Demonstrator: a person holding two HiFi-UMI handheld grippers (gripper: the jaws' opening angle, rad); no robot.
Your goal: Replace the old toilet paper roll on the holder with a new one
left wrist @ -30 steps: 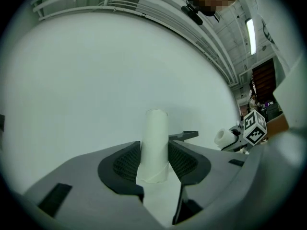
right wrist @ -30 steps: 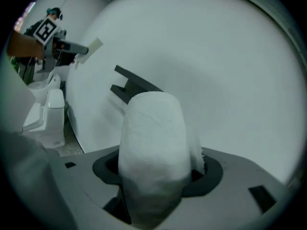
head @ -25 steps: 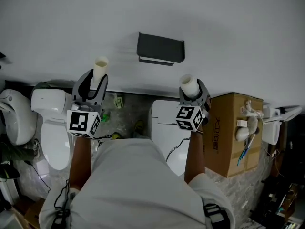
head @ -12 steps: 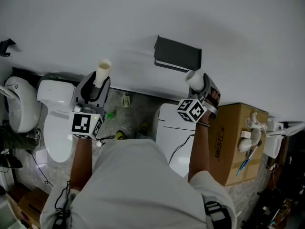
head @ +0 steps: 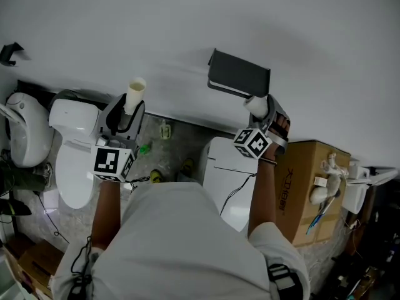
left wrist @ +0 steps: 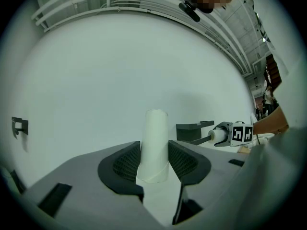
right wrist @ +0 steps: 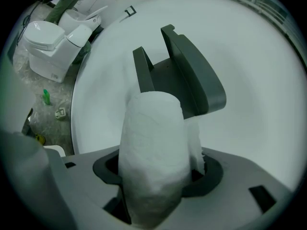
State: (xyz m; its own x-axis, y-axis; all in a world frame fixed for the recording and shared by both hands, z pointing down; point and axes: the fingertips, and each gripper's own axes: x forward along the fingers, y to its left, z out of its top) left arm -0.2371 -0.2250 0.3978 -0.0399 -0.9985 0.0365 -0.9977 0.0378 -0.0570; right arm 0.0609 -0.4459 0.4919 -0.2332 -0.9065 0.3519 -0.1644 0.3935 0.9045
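A dark grey paper holder (head: 240, 74) hangs on the white wall; it also shows in the right gripper view (right wrist: 182, 75) and the left gripper view (left wrist: 194, 131). My right gripper (head: 261, 110) is shut on a new white toilet paper roll (right wrist: 153, 152), whose end (head: 255, 105) sits just below the holder. A loose sheet hangs from the roll's right side. My left gripper (head: 129, 108) is shut on the old bare cardboard tube (left wrist: 155, 145), which stands upright (head: 134, 92) well left of the holder.
A white toilet (head: 72, 149) stands at the left, and a second white fixture (head: 228, 177) sits below the holder. A cardboard box (head: 306, 192) stands at the right. Small bits of litter (head: 164, 131) lie on the speckled floor by the wall.
The right gripper has rolled and carried the new roll up toward the holder, now just under it. The left gripper kept the tube and shifted little in the view.
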